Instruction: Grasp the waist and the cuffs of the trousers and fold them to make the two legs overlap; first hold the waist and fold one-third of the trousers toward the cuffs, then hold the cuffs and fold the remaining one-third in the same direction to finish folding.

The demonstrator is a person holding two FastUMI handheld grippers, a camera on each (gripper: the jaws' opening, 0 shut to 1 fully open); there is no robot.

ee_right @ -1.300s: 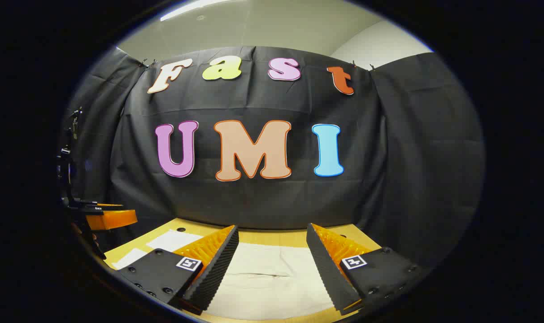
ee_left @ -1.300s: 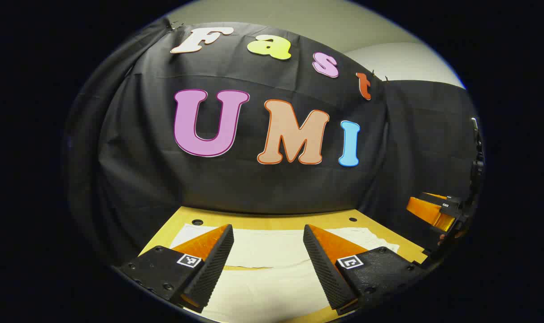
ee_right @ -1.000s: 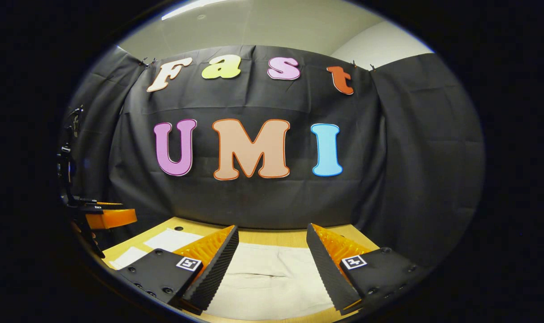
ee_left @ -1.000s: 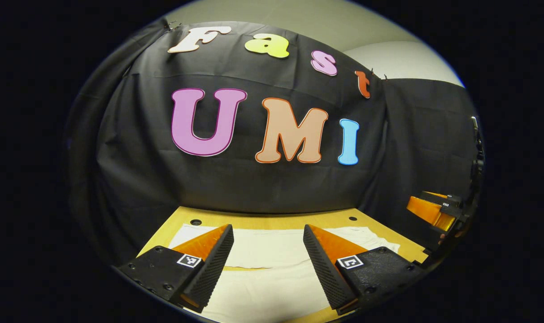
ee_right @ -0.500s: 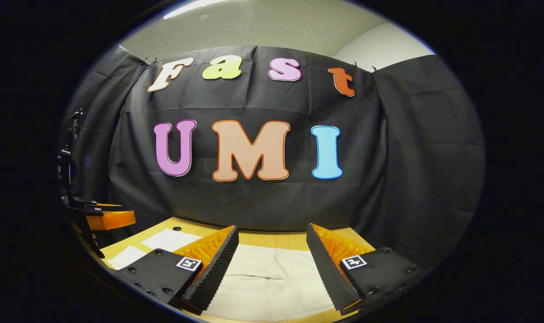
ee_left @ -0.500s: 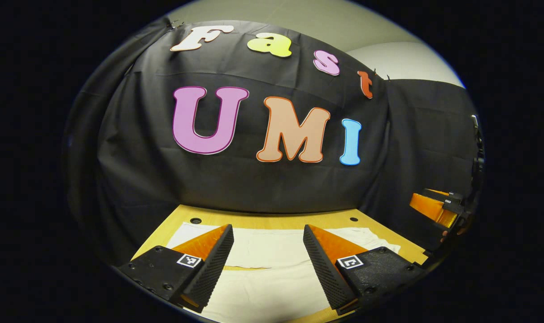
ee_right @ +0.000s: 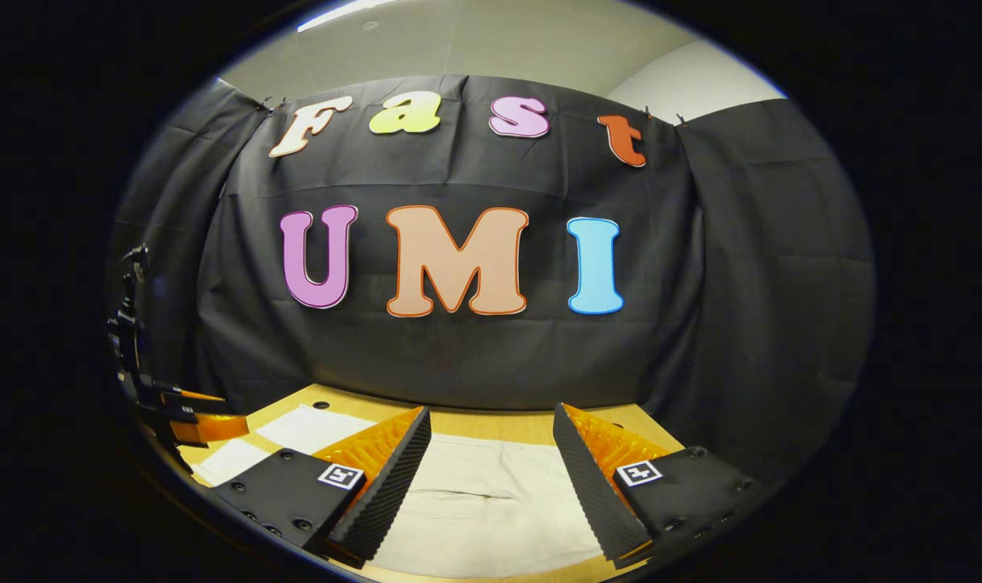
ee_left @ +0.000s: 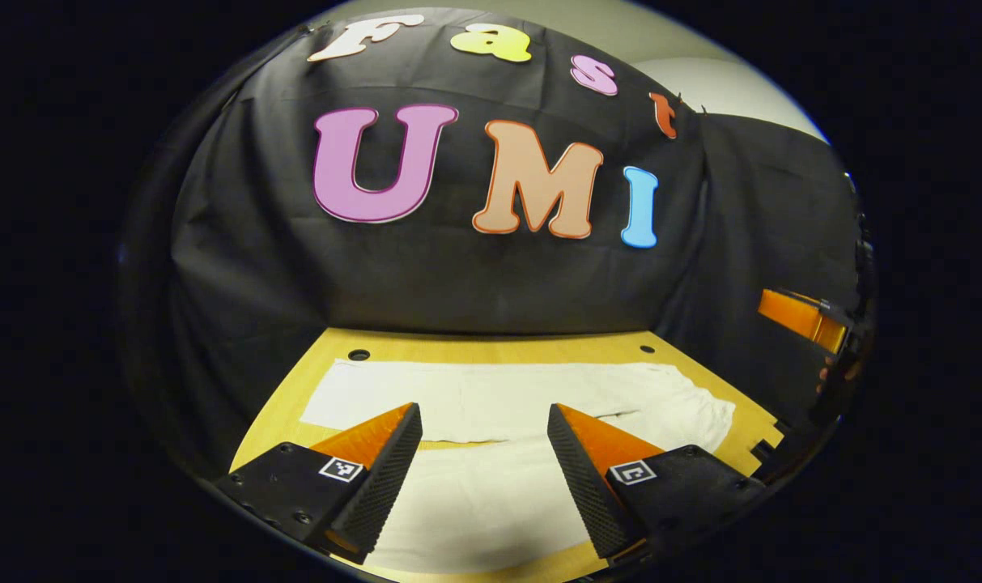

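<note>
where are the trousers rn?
In the left gripper view the trousers lie flat on the wooden table, legs side by side, beyond the open left tongs.

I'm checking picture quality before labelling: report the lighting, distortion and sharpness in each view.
Left gripper view: even light, sharp; the fisheye bows the wooden table edge; the white trousers look bright without glare, and the left gripper is open above them. Right gripper view: dimmer; trousers shaded between the open right gripper fingers; a ceiling light streak glares at the top.
</note>
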